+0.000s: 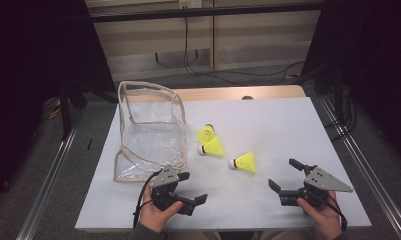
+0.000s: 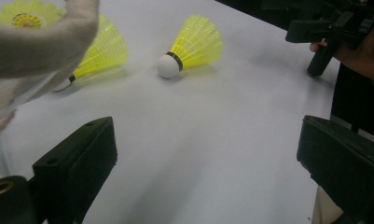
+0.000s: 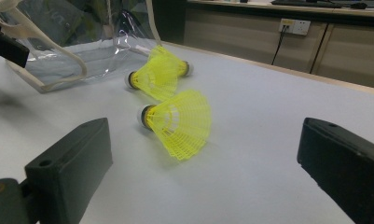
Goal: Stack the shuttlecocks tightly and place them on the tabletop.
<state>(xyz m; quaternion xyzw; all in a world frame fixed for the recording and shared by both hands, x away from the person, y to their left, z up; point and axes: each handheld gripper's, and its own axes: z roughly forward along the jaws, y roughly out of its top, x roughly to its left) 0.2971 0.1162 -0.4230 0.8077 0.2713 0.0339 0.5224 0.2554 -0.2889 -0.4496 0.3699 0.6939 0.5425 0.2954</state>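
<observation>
Three yellow shuttlecocks lie near the middle of the white table (image 1: 268, 125); the nearest shuttlecock (image 1: 244, 162) rests on its side, apart from the other two shuttlecocks (image 1: 209, 140) beside the clear bag (image 1: 148, 130); each looks very light and its mesh skirt crushable, so the firm white cork (image 3: 141, 116) seems the safer hold; the bag, soft-walled with cream trim, stands toward the left edge, apparently empty; the left gripper (image 1: 193, 192) and right gripper (image 1: 283, 175), both near the front edge, have jaws spread wide, holding nothing
</observation>
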